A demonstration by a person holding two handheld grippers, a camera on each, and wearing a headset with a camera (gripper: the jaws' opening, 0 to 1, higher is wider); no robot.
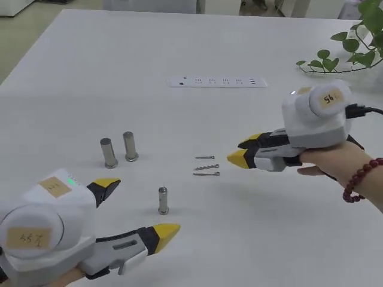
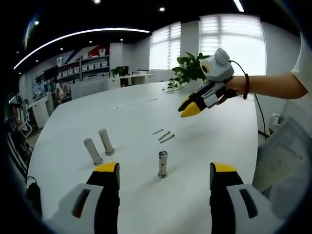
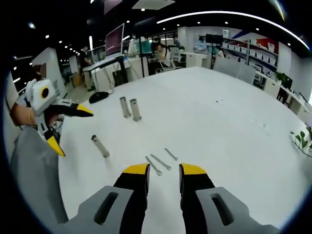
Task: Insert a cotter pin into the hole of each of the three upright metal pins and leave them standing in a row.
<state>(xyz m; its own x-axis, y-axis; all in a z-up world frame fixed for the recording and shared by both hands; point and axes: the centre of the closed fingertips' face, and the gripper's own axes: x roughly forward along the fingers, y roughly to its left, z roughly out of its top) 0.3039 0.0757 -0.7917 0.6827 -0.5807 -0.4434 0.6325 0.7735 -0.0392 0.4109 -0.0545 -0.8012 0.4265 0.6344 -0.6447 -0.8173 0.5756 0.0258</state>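
1. My left gripper [image 1: 143, 205]: jaws wide apart, empty; the nearest upright metal pin [image 1: 163, 200] stands just ahead, centred on the gap.
2. My right gripper [image 1: 236, 151]: jaws slightly parted, empty; three cotter pins [image 1: 206, 166] lie flat just off its tips, long axes roughly along the jaws.

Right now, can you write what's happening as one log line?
left gripper: open, near front metal pin | right gripper: slightly open, beside cotter pins | inserted: none
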